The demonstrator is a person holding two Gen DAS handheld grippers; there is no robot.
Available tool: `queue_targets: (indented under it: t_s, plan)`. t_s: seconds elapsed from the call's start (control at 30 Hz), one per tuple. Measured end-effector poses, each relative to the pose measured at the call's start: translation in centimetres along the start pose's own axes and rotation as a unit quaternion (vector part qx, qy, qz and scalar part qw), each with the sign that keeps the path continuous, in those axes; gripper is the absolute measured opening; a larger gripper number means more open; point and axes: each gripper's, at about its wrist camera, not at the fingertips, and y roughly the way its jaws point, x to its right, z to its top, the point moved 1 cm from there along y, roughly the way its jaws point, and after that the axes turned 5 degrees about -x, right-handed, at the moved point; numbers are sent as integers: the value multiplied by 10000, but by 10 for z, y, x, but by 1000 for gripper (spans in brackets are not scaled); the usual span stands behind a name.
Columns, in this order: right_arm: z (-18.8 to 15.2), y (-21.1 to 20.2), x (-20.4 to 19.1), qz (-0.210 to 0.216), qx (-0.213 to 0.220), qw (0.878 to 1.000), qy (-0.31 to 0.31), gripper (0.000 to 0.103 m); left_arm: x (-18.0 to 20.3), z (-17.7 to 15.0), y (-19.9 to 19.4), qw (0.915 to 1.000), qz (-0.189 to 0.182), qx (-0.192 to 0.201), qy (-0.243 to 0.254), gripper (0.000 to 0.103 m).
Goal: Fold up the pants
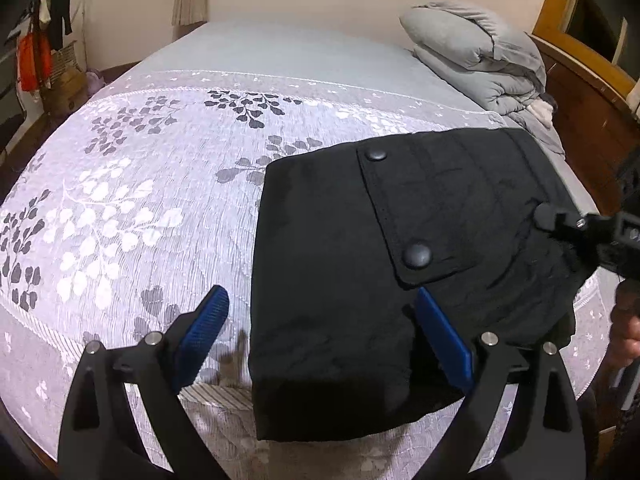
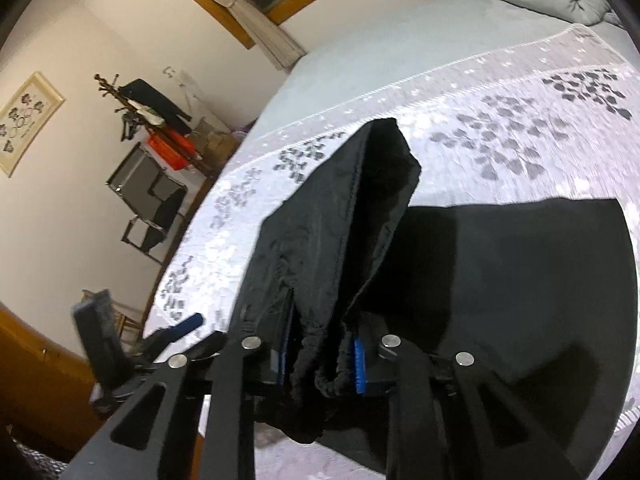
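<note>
The black pants [image 1: 360, 264] lie folded into a block on the bed, a flap pocket with two snap buttons facing up. My left gripper [image 1: 320, 332] is open and empty, its blue pads either side of the block's near left edge. In the right wrist view my right gripper [image 2: 320, 356] is shut on the elastic edge of the pants [image 2: 340, 220] and lifts one layer above the folded rest [image 2: 520, 280]. The right gripper also shows in the left wrist view [image 1: 560, 220] at the pants' right side. The left gripper shows at the lower left of the right wrist view [image 2: 176, 328].
The bed carries a white and lilac bedspread with a leaf pattern [image 1: 140, 200]. A folded grey duvet [image 1: 480, 52] lies at the far right by the wooden headboard [image 1: 592, 92]. A coat rack [image 2: 152, 120] and a folding chair [image 2: 148, 204] stand beside the bed.
</note>
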Motion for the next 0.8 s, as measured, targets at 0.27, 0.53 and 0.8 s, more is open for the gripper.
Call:
queue_targets:
  t_s: [0.27, 0.53, 0.8]
  plan:
    - [15, -27, -21, 666, 65, 9978, -24, 22, -16, -3, -3, 9995, -26, 24, -305, 94]
    - [35, -72, -13, 768, 412, 9962, 69, 21, -32, -9, -5, 9970, -192, 56, -748, 94]
    - [27, -111, 26, 414, 662, 9961, 410, 21, -16, -8, -5, 9984, -222, 30, -520, 94]
